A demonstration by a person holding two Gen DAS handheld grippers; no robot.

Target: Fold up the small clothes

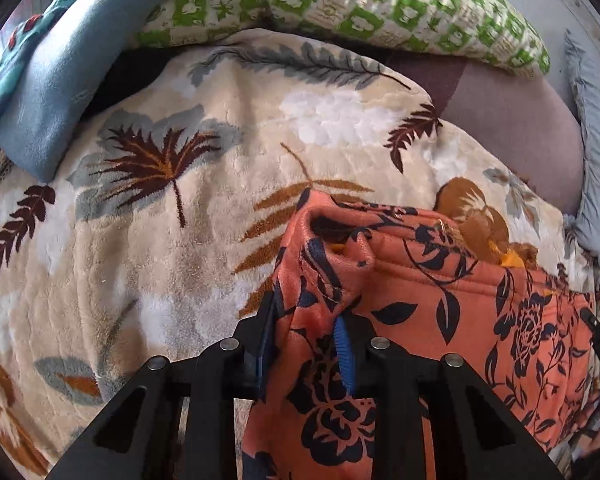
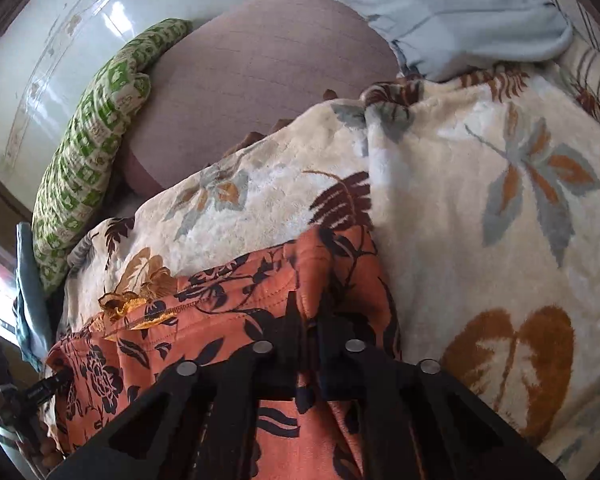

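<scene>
The left wrist camera sits just behind the left gripper (image 1: 306,344), looking steeply down and close onto the leaf-patterned blanket (image 1: 172,248), with the orange floral garment (image 1: 440,320) filling its lower right. The right wrist camera looks down past the right gripper (image 2: 310,340) from the opposite side, equally close. Both share the garment, the blanket, the green checked pillow (image 1: 360,8) and the mauve cushion (image 1: 520,136)

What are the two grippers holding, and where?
Both hold the orange flowered garment: the left gripper pinches one top corner, the right gripper the other.
</scene>
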